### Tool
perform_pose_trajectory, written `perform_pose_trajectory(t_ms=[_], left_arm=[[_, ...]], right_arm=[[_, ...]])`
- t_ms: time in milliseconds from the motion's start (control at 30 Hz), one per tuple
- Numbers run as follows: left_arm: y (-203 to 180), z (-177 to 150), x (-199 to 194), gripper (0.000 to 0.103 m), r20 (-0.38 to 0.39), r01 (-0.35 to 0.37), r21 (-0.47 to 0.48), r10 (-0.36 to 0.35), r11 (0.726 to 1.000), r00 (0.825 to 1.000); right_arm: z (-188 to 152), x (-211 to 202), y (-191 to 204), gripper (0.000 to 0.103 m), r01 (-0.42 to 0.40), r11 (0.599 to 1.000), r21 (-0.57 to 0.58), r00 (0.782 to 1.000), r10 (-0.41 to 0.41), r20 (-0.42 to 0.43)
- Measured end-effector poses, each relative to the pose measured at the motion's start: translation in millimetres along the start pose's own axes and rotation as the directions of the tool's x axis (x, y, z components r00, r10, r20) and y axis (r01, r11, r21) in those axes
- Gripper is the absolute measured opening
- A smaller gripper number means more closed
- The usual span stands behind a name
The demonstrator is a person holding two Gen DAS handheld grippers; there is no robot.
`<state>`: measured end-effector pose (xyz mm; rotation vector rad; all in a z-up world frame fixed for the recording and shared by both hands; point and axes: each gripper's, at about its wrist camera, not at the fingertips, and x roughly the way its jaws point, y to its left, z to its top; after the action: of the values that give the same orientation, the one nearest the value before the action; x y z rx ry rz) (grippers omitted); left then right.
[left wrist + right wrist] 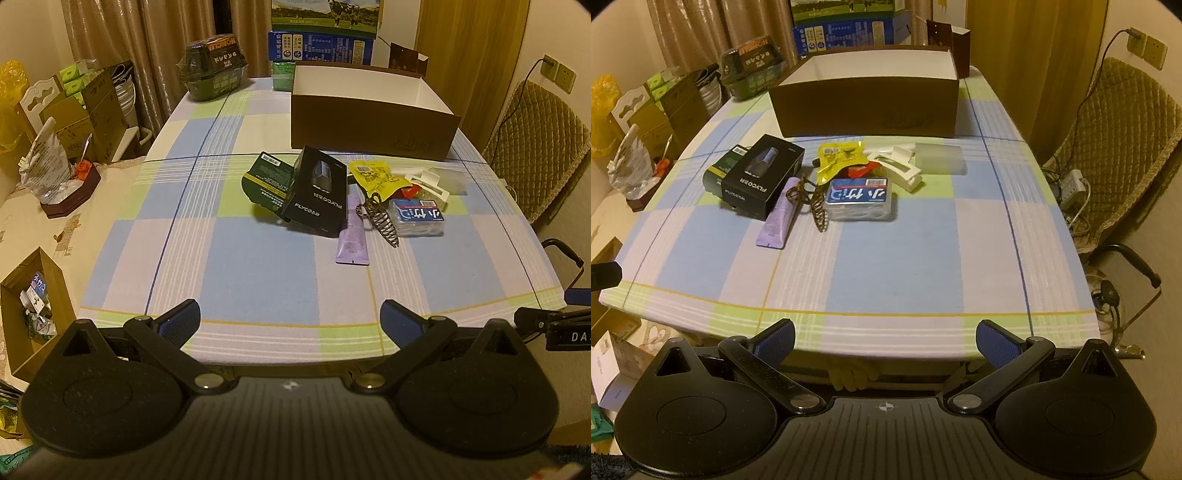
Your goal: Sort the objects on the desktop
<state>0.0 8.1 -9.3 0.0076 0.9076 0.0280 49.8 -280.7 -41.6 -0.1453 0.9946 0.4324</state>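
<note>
Sorting has not begun: both the left tongs (290,317) and right tongs (884,338) gape empty at the surface (894,258) edge. The clutter (860,199) lies well ahead, before the empty box (864,107); next, reach forward.

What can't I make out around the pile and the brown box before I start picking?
- Brown box floor: both wrist views, hidden by its near wall.
- Red item: mostly covered by the yellow packet and white clip.
- Green box: partly covered by the black Flyco box lying on it.
- Small print on every package: too small.
</note>
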Motion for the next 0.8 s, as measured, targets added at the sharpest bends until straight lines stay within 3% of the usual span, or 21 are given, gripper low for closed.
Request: perform_pose_trajectory(t_ms=[800], left_arm=[[10.1,4.4,9.0,0.102,-0.011,0.003,0.0,-0.003,1.0,1.0]], right_arm=[[6.4,6.3,9.7,0.101,-0.013,1.0,-0.022,1.0,0.013,0.0]])
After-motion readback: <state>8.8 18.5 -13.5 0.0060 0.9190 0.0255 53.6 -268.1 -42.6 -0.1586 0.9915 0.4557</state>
